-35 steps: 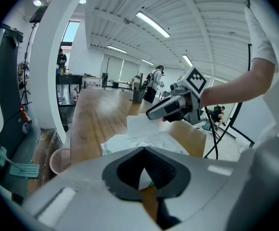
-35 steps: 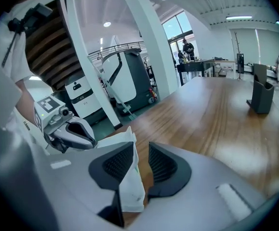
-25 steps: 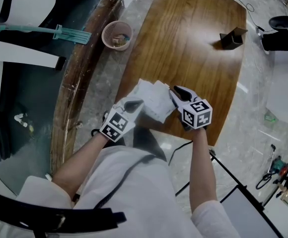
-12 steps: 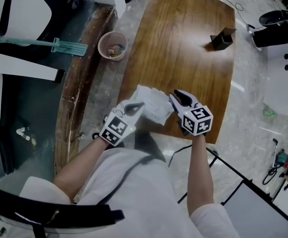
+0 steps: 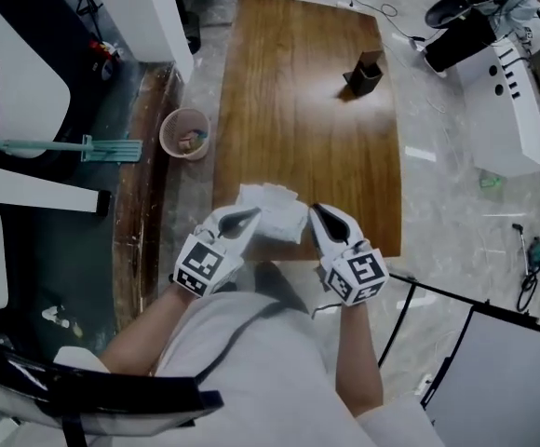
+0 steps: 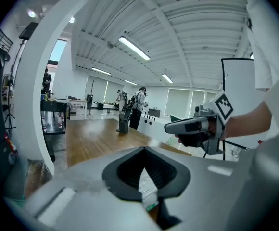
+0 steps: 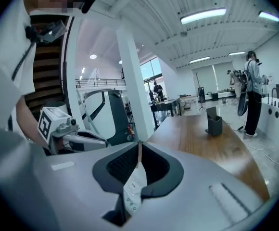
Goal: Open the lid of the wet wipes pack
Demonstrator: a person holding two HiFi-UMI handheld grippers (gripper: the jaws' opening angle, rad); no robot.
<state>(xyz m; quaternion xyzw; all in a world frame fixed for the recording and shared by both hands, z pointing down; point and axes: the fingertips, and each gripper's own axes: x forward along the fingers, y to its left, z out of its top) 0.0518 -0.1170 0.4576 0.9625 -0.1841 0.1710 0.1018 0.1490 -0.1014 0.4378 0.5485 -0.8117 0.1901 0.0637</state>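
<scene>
Centrally, the wet wipes pack was held up between the two grippers over the near edge of the wooden tabletop. The left gripper had its jaws brought together on the pack's left side; its own view showed a thin white strip of wrapper with a green patch pinched between the dark pads. The right gripper met the pack's right side, its jaws closing, with a white printed flap of the wrapper between them and the tips all but touching. The two grippers pointed towards each other, each visible in the other's view. Whether the lid was open could not be told. A dark holder stood well apart at the tabletop's far end.
</scene>
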